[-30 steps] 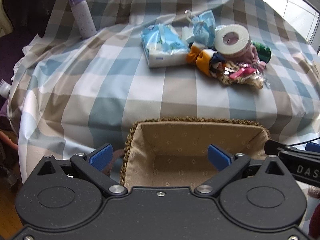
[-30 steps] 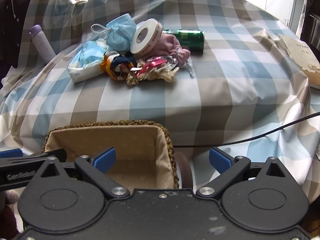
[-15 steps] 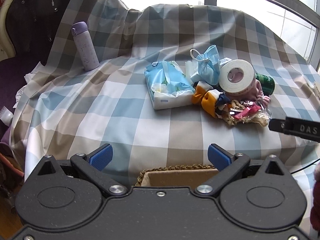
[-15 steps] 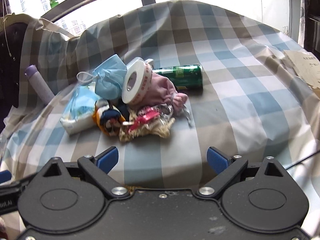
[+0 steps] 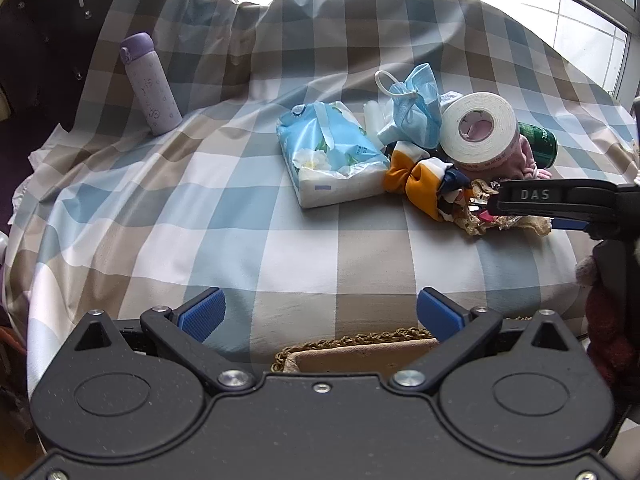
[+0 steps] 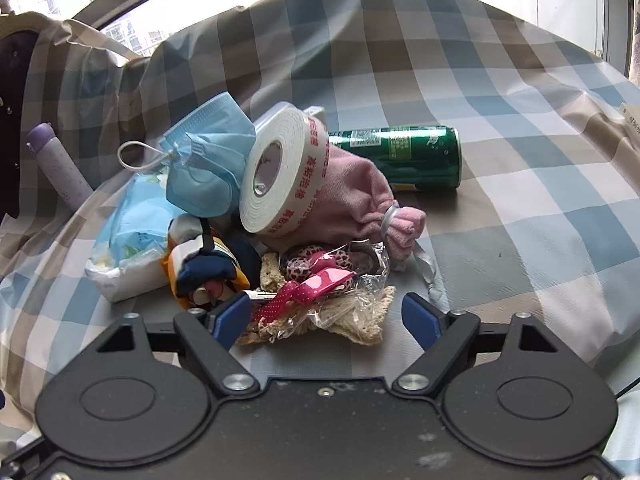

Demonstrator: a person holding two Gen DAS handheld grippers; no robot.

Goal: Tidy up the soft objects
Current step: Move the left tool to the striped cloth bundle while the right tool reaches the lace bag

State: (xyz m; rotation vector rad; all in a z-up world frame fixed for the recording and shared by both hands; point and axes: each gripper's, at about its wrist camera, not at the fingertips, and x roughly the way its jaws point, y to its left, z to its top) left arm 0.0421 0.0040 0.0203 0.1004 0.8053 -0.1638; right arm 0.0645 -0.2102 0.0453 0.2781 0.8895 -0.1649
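Here, your right gripper [image 6: 326, 318] stood with its jaws apart, flanking the near end of the bagged hair accessories [image 6: 320, 300], a clear packet of pink ribbon and lace whose long axis ran roughly left to right across the checked cloth [image 6: 520, 220]. Your left gripper [image 5: 320, 316] hung spread wide and holding nothing, just above the far rim of the woven basket [image 5: 360, 350]. Beyond the packet lay the orange and navy fabric bow [image 6: 208, 264] on its left. Behind them the pink drawstring pouch [image 6: 352, 200] pointed its tied neck right and toward you, with the tape roll [image 6: 280, 176] leaning on it. Farther back, the face mask [image 6: 204, 172], tissue pack [image 5: 332, 156] and green can [image 6: 404, 156], lying sideways.
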